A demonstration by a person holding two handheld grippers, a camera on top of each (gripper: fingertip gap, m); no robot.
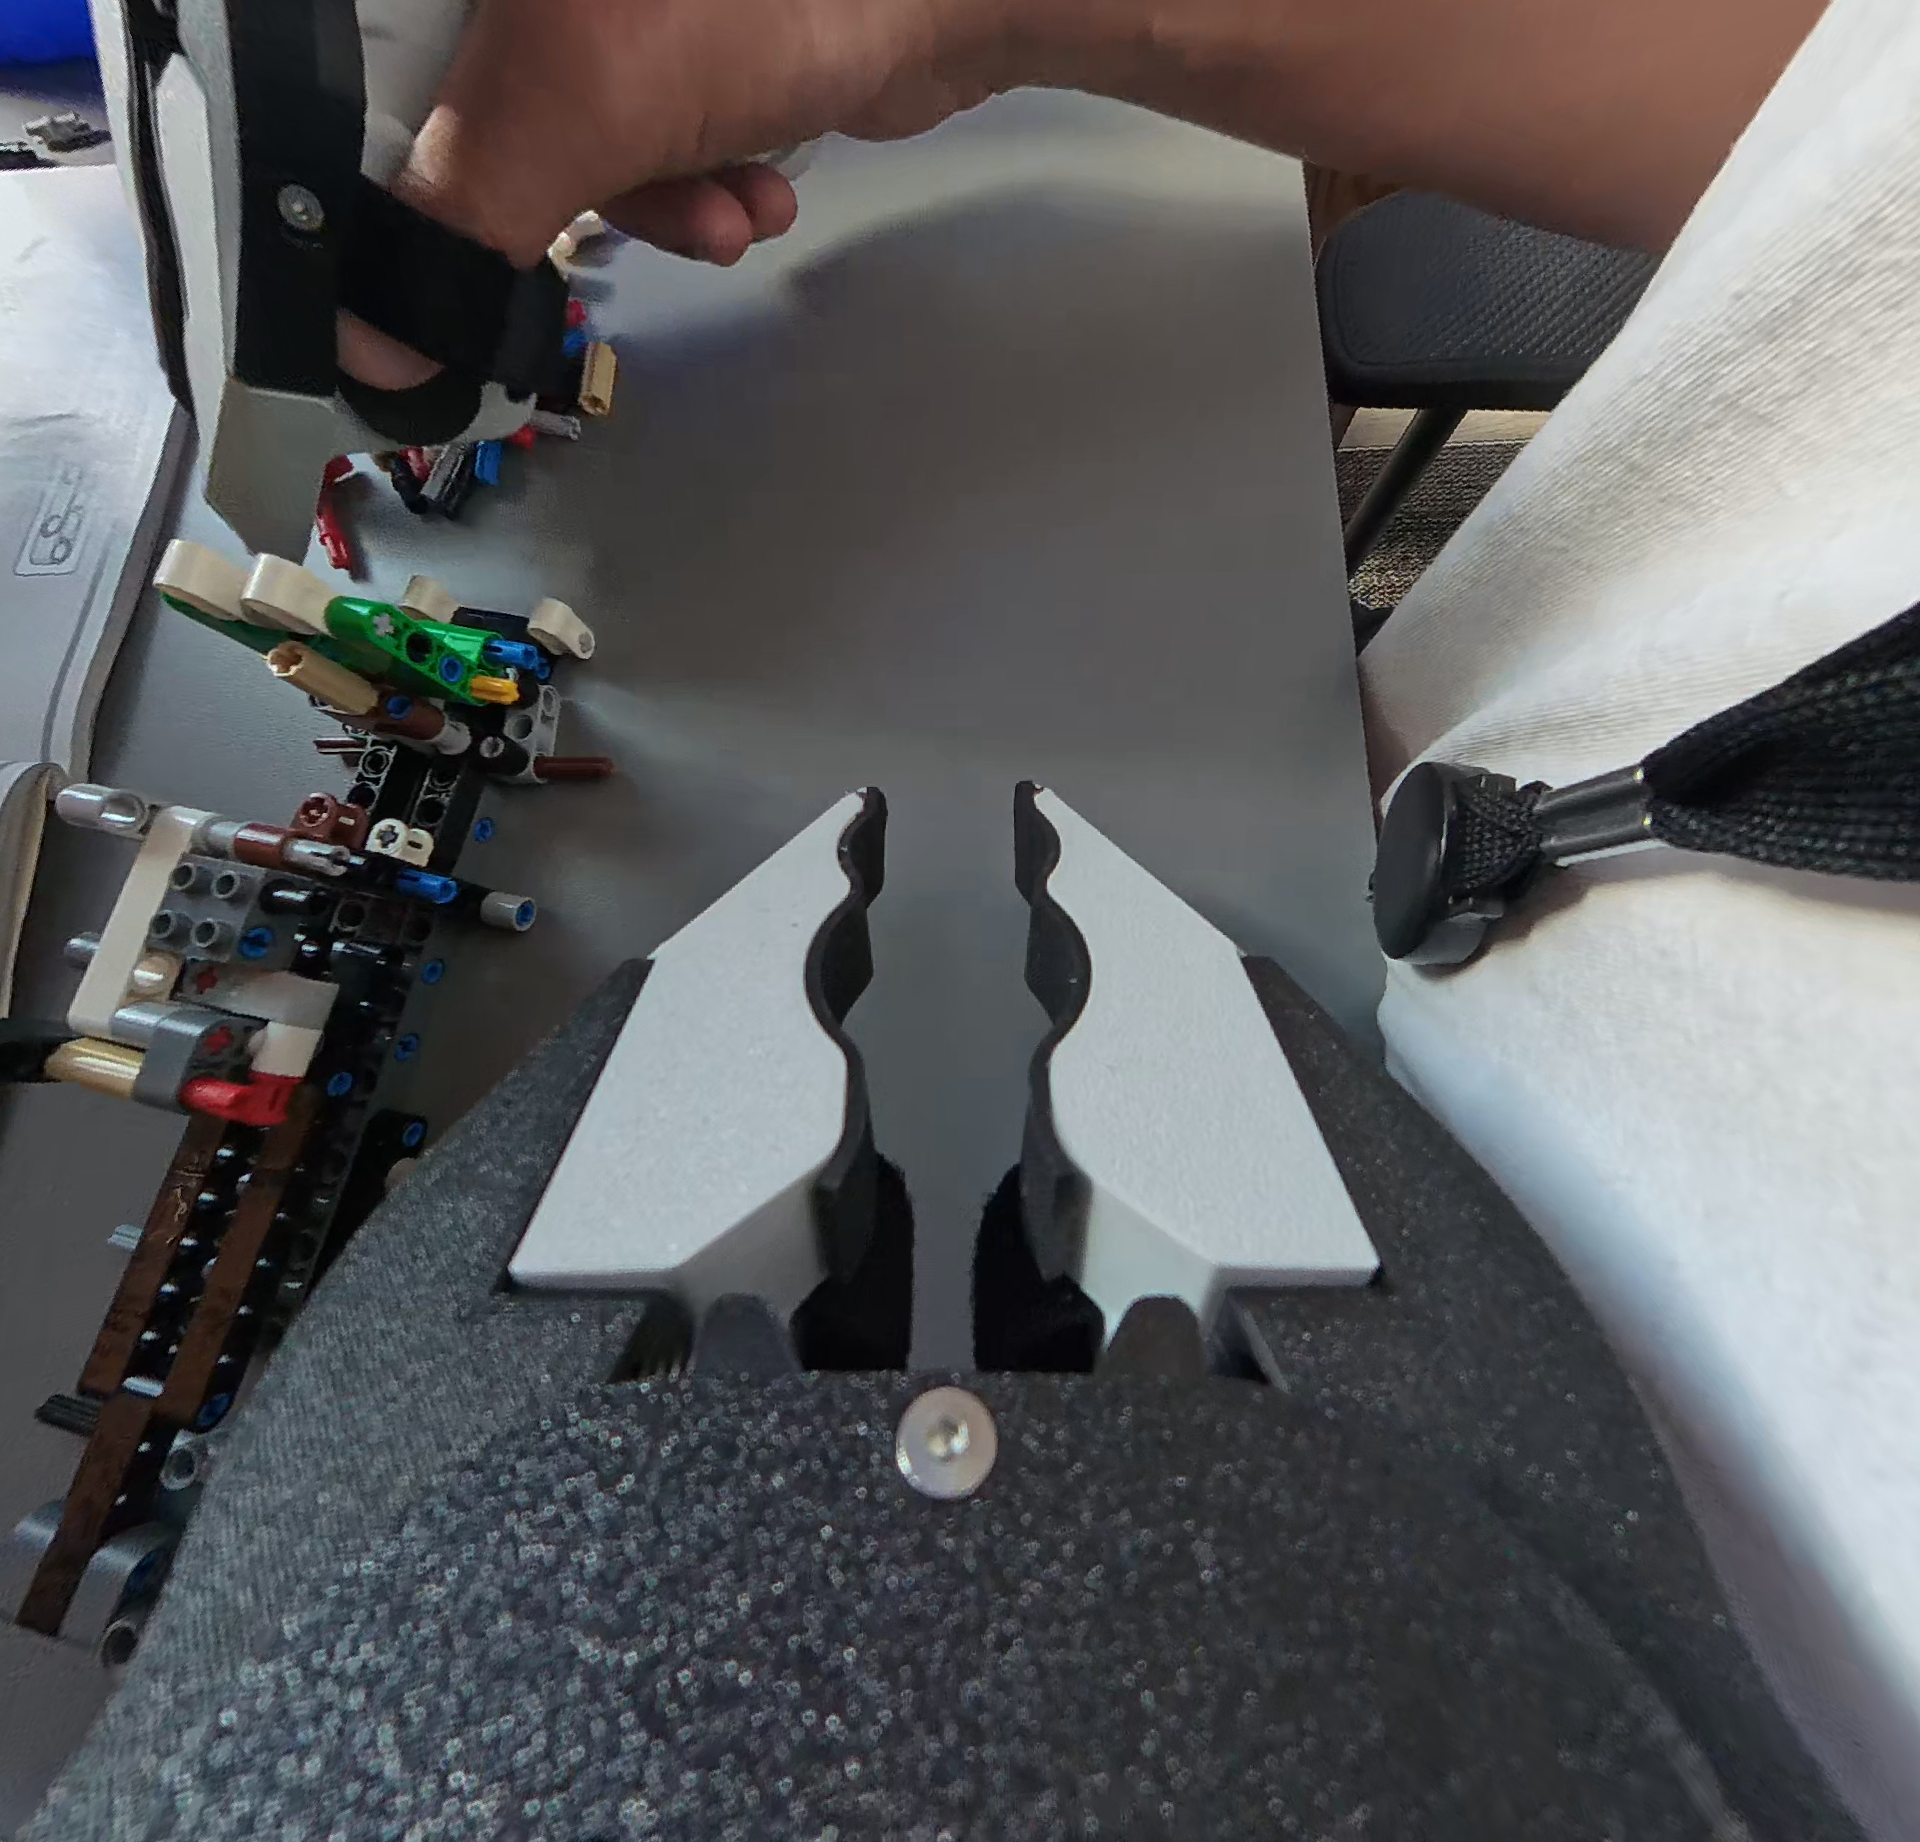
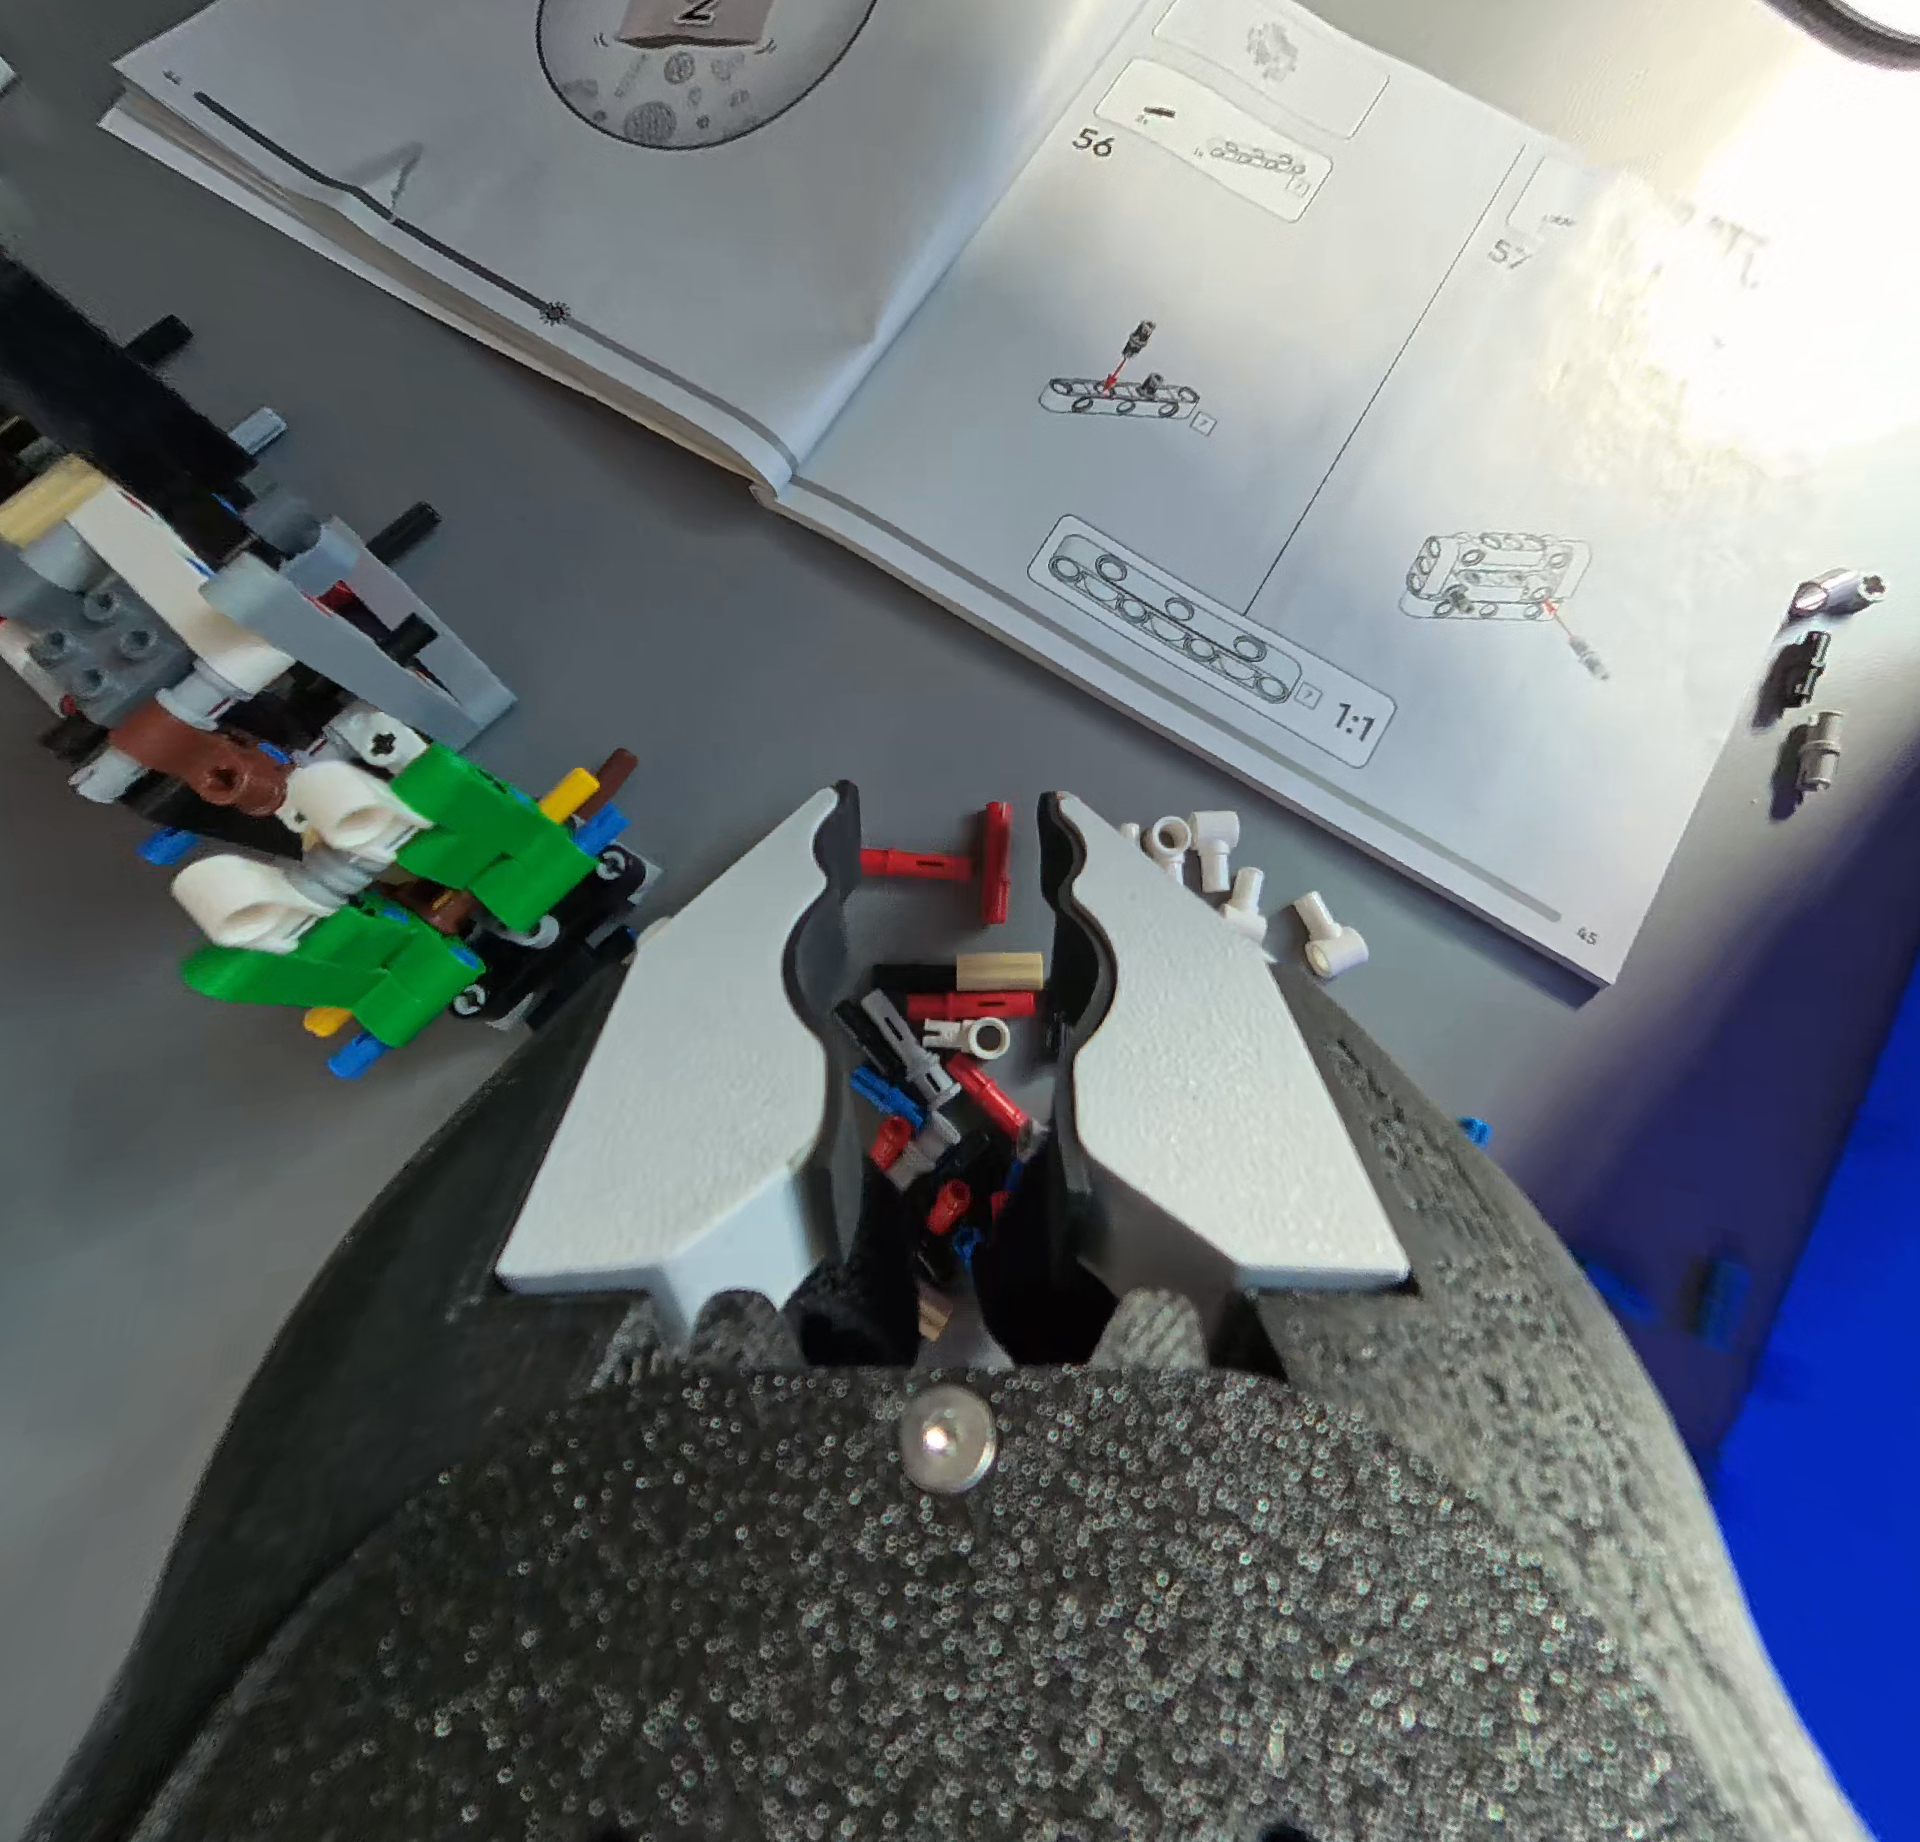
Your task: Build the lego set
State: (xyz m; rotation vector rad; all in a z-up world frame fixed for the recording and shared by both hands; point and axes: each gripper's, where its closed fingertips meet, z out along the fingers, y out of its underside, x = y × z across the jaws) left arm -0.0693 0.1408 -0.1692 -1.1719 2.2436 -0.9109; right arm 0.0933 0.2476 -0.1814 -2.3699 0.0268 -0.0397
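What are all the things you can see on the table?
Instruction booklet: one, white, open, far side of the grey table.
Brick model: one, part-built, green, white, black and grey, on the left.
Loose pins pile: many, red, black, blue, tan, on the table under the right gripper.
White connectors: several, beside the booklet.
Grey and black bits: three, far right.
Chair: one, black, beyond the table.
Left gripper: open, nothing between its fingers, over bare table.
Right gripper: open, above the pins.
Hand: one, gripping the right gripper.

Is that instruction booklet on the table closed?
No, the instruction booklet lies open on the grey table, with two facing pages of drawings showing beyond the right gripper.
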